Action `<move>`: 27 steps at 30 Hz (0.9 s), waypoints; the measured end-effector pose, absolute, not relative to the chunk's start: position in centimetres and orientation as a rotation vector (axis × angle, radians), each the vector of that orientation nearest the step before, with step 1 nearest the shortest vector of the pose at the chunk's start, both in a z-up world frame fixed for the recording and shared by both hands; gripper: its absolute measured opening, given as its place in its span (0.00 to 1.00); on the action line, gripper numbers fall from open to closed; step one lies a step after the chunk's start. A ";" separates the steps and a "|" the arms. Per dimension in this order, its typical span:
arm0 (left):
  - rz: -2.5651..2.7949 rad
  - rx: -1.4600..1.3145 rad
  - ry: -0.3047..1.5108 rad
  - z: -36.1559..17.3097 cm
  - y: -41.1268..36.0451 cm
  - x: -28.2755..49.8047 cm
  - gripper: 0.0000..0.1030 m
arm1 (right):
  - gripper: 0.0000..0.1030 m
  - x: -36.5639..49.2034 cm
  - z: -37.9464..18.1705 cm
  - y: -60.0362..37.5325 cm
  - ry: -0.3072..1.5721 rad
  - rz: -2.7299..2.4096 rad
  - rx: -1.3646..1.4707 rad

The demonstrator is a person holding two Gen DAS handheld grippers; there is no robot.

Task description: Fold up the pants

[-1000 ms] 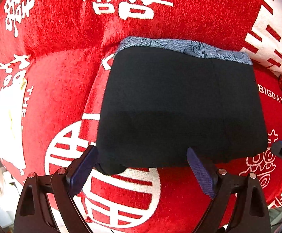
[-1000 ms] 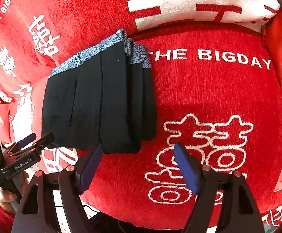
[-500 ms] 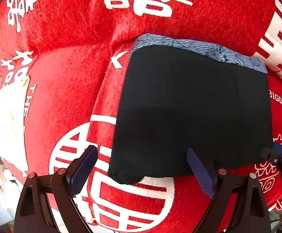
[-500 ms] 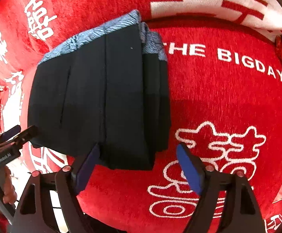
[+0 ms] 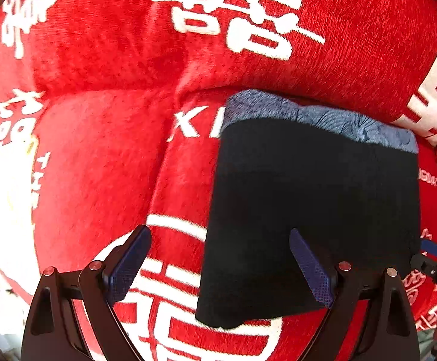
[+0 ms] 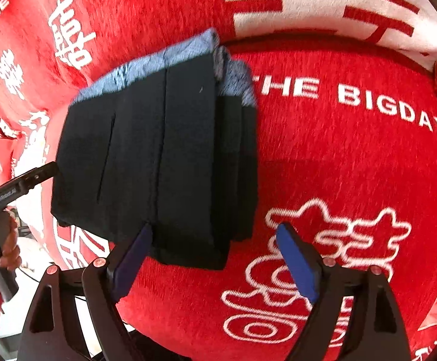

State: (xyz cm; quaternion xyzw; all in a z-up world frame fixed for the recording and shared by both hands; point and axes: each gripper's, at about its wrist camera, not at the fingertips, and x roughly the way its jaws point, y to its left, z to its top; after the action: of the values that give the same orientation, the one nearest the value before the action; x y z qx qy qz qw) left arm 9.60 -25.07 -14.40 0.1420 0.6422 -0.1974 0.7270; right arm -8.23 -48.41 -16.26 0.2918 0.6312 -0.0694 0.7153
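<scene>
The folded black pants (image 5: 314,204) with a blue-grey patterned waistband (image 5: 317,117) lie flat on the red cushion. My left gripper (image 5: 218,264) hangs open over their near left corner; one finger sits over the black cloth, the other over red fabric. In the right wrist view the pants (image 6: 158,150) show as a stack of layers. My right gripper (image 6: 215,258) is open, with the stack's near right corner between its fingers and neither pad pressing on it. The left gripper (image 6: 23,180) shows by the stack's left edge.
The red plush seat cover (image 6: 353,165) carries white characters and the words THE BIGDAY. A red backrest (image 5: 188,45) rises behind the pants, with a white-and-red cushion (image 6: 323,0) at the back right. A hand (image 6: 6,240) holds the left gripper's handle.
The left gripper has slid left, so the pants now sit further right in its view. The right gripper has come lower and closer to the stack, and its jaws stand a little wider.
</scene>
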 end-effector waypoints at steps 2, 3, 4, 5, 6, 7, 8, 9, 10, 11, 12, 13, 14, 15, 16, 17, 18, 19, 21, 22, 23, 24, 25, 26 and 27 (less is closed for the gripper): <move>-0.468 0.297 1.432 -14.9 -25.2 10.3 0.91 | 0.85 -8.2 -16.5 -49.9 1.385 -0.144 0.704; -0.494 0.295 1.452 -15.4 -25.4 10.8 0.91 | 0.85 -8.2 -16.6 -50.5 1.377 -0.139 0.735; -0.506 0.293 1.466 -15.7 -25.6 11.1 0.91 | 0.85 -8.1 -16.7 -51.3 1.359 -0.134 0.777; -0.512 0.289 1.473 -15.9 -25.6 11.3 0.91 | 0.85 -8.0 -16.8 -51.8 1.346 -0.132 0.802; -0.520 0.277 1.481 -16.2 -25.7 11.6 0.91 | 0.85 -7.9 -16.9 -52.4 1.330 -0.129 0.829; -0.528 0.267 1.489 -16.5 -25.7 11.8 0.91 | 0.85 -7.8 -17.2 -53.0 1.318 -0.126 0.857; -0.535 0.256 1.497 -16.7 -25.6 12.0 0.91 | 0.85 -7.7 -17.6 -53.6 1.309 -0.115 0.892; -0.545 0.236 1.508 -17.1 -25.5 12.4 0.91 | 0.85 -7.6 -17.9 -53.9 1.305 -0.106 0.914; -0.555 0.220 1.518 -17.4 -25.4 12.7 0.91 | 0.85 -7.5 -18.2 -54.1 1.302 -0.095 0.932; -0.567 0.197 1.534 -17.8 -25.3 13.0 0.91 | 0.85 -7.4 -18.6 -54.2 1.302 -0.073 0.952; -0.573 0.184 1.544 -18.1 -25.2 13.4 0.91 | 0.85 -7.4 -18.8 -53.6 1.303 -0.061 0.961; -0.583 0.165 1.554 -18.4 -25.1 13.8 0.91 | 0.85 -7.4 -19.2 -53.4 1.308 -0.044 0.971; -0.598 0.151 1.559 -18.6 -25.0 14.0 0.91 | 0.85 -7.3 -19.7 -53.5 1.313 -0.018 0.982; -0.611 0.146 1.561 -18.7 -25.2 14.0 0.91 | 0.85 -7.2 -20.0 -53.4 1.314 0.003 0.992; -0.624 0.145 1.564 -18.8 -25.1 14.1 0.91 | 0.85 -7.1 -20.4 -53.3 1.317 0.021 1.000; -0.644 0.141 1.569 -19.0 -25.1 14.3 0.91 | 0.85 -6.9 -20.8 -53.3 1.322 0.038 1.005; -0.661 0.139 1.576 -19.1 -25.1 14.5 0.91 | 0.85 -6.9 -21.2 -53.2 1.327 0.047 1.006; -0.677 0.136 1.583 -19.2 -25.0 14.7 0.91 | 0.85 -6.8 -21.5 -53.1 1.329 0.055 1.010; -0.711 0.126 1.604 -19.7 -24.8 15.3 0.91 | 0.85 -7.2 -22.1 -53.6 1.322 0.081 1.043; -0.722 0.117 1.613 -19.9 -24.7 15.5 0.91 | 0.85 -7.4 -22.2 -53.8 1.317 0.089 1.056; -0.737 0.101 1.626 -20.3 -24.8 15.6 0.91 | 0.85 -7.1 -22.5 -53.8 1.308 0.102 1.067; -0.748 0.094 1.634 -20.6 -24.8 15.7 0.91 | 0.85 -7.3 -22.5 -53.9 1.302 0.113 1.071; -0.767 0.088 1.644 -20.9 -25.0 15.7 0.91 | 0.85 -7.3 -22.5 -54.0 1.297 0.123 1.072; -0.779 0.090 1.648 -21.2 -25.1 15.6 0.91 | 0.85 -7.2 -22.6 -54.0 1.292 0.138 1.073; -0.792 0.095 1.652 -21.6 -25.4 15.5 0.93 | 0.85 -7.0 -22.6 -54.0 1.286 0.157 1.077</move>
State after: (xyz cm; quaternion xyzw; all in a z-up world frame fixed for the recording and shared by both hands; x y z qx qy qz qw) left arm 15.45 -25.44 -21.61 0.0411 0.7149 -0.3429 0.6080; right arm -7.03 -53.95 -22.64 0.4772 0.5695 0.0696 0.6657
